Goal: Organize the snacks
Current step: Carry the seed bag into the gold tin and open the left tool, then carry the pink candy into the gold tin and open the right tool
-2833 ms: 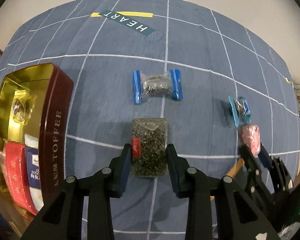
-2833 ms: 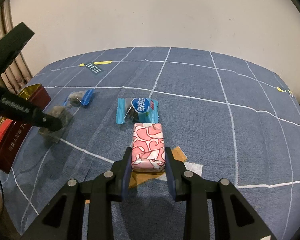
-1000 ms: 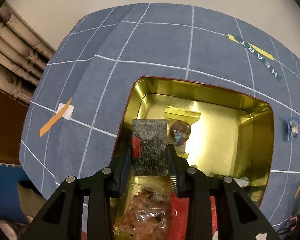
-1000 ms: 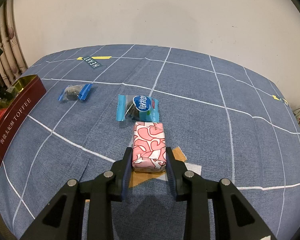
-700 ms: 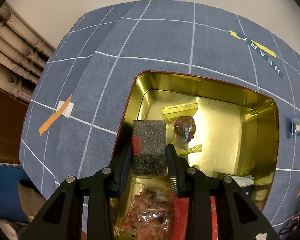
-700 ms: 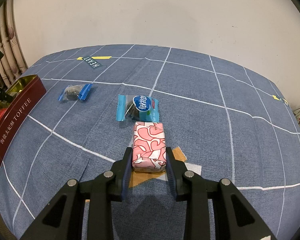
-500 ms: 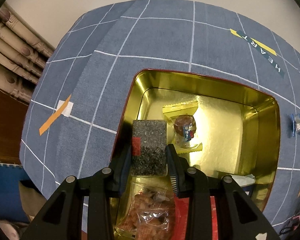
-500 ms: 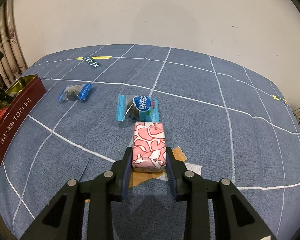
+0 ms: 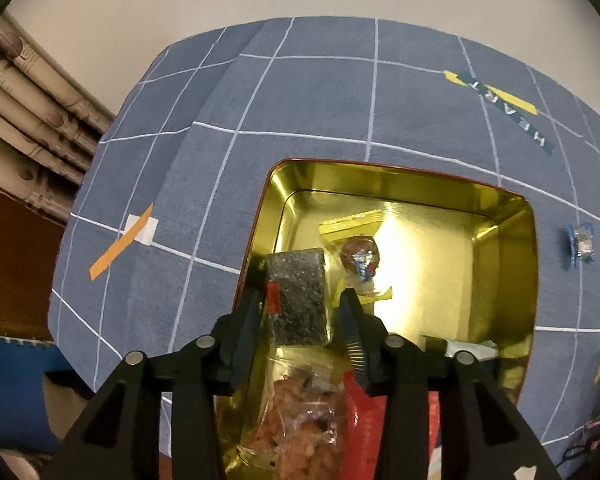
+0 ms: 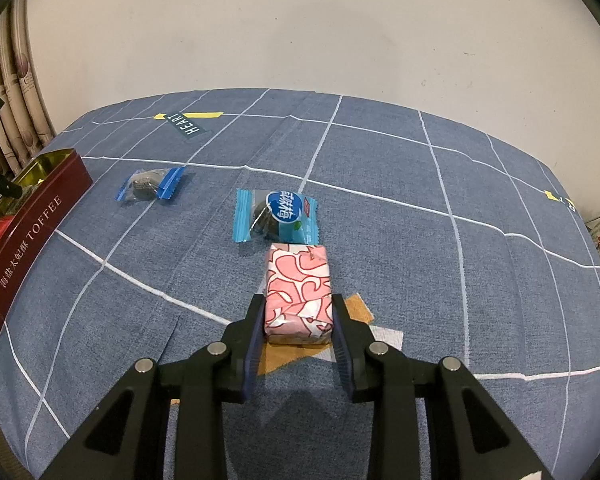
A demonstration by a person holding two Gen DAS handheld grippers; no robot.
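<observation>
Blue checked cloth (image 10: 380, 184), patterned curtain (image 10: 8, 120), pale wall (image 10: 300, 20)

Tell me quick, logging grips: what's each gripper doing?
Left gripper: jaws opening, dark bar between them, over the tin.
Right gripper: shut on pink pack.

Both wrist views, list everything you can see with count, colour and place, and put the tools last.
Toffee tin: one, dark red outside, gold inside, on the cloth's left edge.
Black speckled bar: one, between the left tool's opening jaws, over the tin.
Snacks in tin: several; red round candy, clear orange-brown pack, red packet.
Dark blue-ended candy: one, near the tin.
Light blue plum candy: one, mid-cloth.
Pink patterned block: one, gripped.
Checked cloth: one, blue.
Left tool: black.
Right tool: black, shut on the block.
</observation>
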